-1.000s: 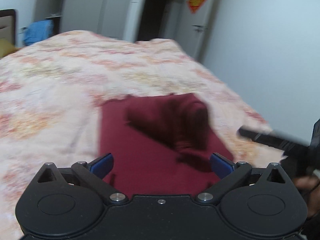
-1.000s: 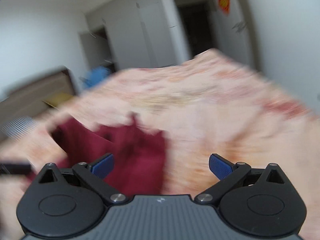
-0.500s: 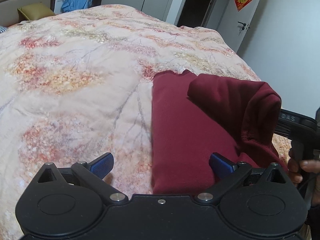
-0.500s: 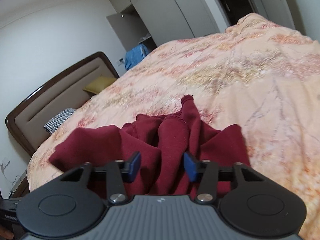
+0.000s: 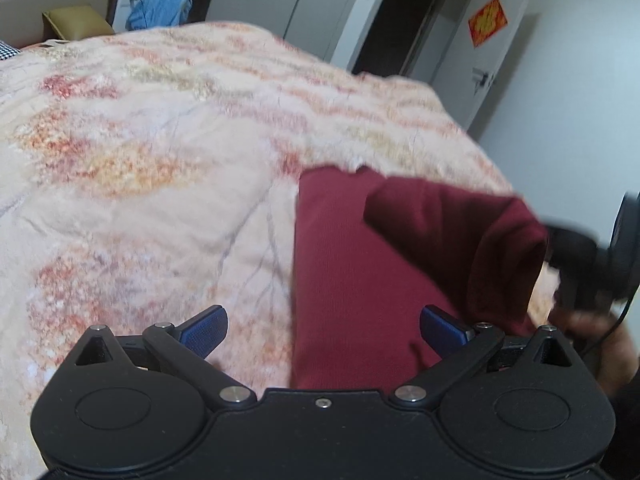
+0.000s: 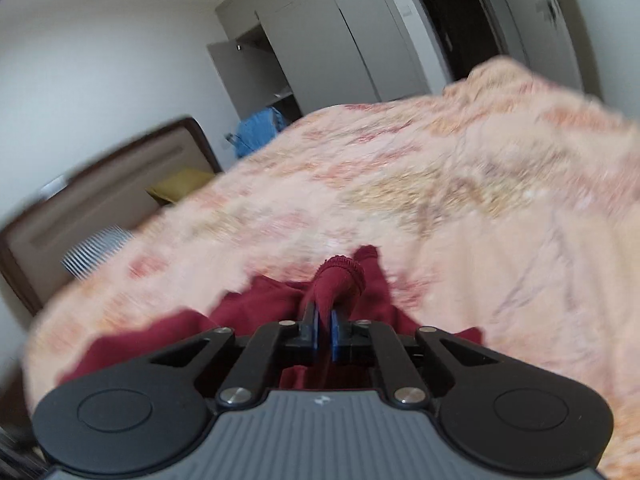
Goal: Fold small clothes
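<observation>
From the left wrist view, the left gripper (image 5: 323,330) hangs with its blue pads spread wide and nothing between them, low over the near edge of the dark red garment (image 5: 352,280). That garment lies on the floral quilt (image 5: 140,168), toward the quilt's right side. One flap of it is lifted and drawn toward the right gripper (image 5: 576,256), which shows blurred at the frame's right edge with a hand (image 5: 600,336) beneath it.

From the right wrist view, the right gripper (image 6: 324,330) has its pads pinched together on a bunched fold of the dark red garment (image 6: 340,280), raised slightly off the floral quilt (image 6: 460,184). The headboard (image 6: 80,208) stands at the quilt's far left.
</observation>
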`<state>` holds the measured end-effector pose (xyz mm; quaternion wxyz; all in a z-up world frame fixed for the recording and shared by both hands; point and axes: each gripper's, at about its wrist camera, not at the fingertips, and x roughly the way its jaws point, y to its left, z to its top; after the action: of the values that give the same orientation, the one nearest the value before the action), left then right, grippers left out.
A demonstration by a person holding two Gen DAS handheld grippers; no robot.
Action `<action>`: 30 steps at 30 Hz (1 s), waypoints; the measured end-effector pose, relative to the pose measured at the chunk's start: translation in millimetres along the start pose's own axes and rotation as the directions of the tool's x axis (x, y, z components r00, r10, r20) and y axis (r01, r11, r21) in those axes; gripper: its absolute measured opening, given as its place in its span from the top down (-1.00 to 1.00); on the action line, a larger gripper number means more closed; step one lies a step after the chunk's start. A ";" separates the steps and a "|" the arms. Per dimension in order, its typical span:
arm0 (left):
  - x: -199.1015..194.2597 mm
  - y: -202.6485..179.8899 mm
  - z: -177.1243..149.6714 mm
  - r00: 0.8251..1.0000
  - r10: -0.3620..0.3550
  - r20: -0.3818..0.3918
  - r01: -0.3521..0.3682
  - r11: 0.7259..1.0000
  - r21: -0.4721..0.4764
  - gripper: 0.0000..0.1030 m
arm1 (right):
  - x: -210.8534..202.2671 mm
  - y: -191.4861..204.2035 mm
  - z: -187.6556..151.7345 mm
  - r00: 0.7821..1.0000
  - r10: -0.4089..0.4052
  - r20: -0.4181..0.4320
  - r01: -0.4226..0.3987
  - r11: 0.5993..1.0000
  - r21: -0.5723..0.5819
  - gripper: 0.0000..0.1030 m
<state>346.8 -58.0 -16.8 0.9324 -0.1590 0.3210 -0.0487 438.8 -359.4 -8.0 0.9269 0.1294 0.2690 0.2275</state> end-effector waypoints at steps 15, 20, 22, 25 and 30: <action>9.4 9.8 -3.3 0.997 0.053 -0.058 -0.057 0.997 -0.055 -0.98 | -93.0 5.2 -1.5 0.980 0.112 0.165 -0.129 0.987 0.094 -0.55; 11.6 8.3 -4.5 0.996 0.057 -0.072 -0.062 0.996 -0.070 -0.98 | -81.3 38.1 -1.3 0.976 0.176 0.127 -0.180 0.984 0.019 -0.78; 10.6 7.1 -4.3 0.996 0.061 -0.072 -0.066 0.996 -0.066 -0.98 | -64.3 51.5 -6.6 0.990 0.125 0.064 -0.124 0.992 -0.024 -0.77; 8.0 4.9 -2.8 0.996 0.062 -0.066 -0.065 0.996 -0.054 -0.98 | -46.1 57.6 -19.0 0.997 0.082 0.003 -0.082 0.995 -0.051 -0.02; 1.1 1.7 1.5 1.000 0.015 -0.018 -0.016 0.998 -0.052 -0.98 | -53.9 39.0 -25.5 0.999 0.002 0.035 -0.002 1.000 0.001 0.66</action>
<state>348.6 -56.2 -16.9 0.9253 -0.1804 0.3318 -0.0344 370.3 -349.2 8.8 0.9311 0.1342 0.2530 0.2259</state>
